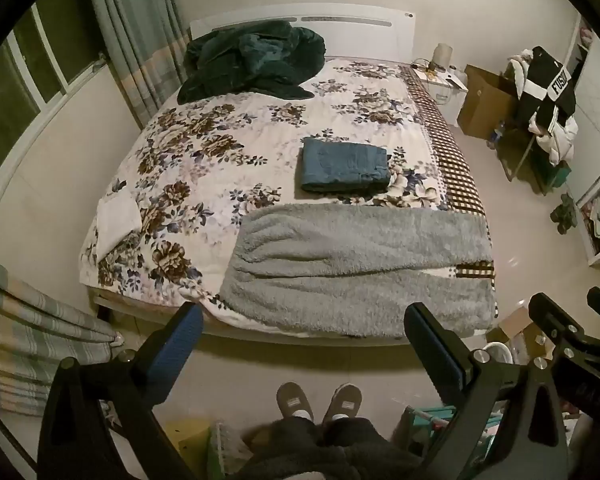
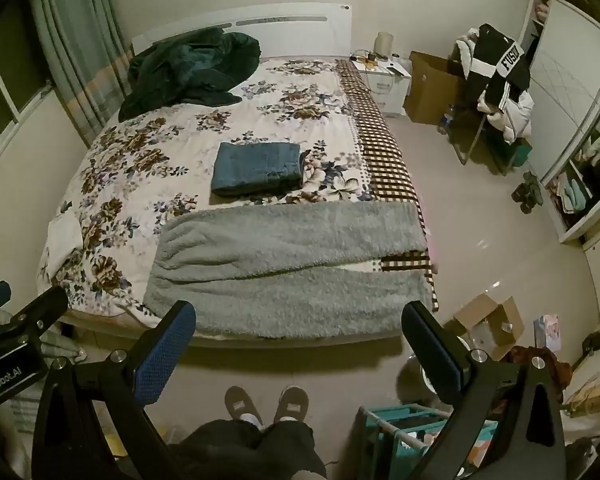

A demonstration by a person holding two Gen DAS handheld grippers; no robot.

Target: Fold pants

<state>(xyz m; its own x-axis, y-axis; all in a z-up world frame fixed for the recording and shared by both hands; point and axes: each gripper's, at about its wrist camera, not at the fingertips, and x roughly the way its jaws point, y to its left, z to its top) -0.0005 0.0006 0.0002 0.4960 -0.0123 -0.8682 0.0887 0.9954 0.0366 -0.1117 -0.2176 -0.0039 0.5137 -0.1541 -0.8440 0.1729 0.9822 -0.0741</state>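
Fingers on both my left gripper [image 1: 300, 344] and right gripper [image 2: 300, 340] are spread wide, holding nothing, above the floor near the bed [image 1: 204, 152]; grey fleece pants [image 1: 356, 268] lie flat across its near end.

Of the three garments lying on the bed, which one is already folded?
The blue pants, a neat rectangle mid-bed. The grey fleece pants lie spread flat at the foot; the dark green garment is heaped by the headboard.
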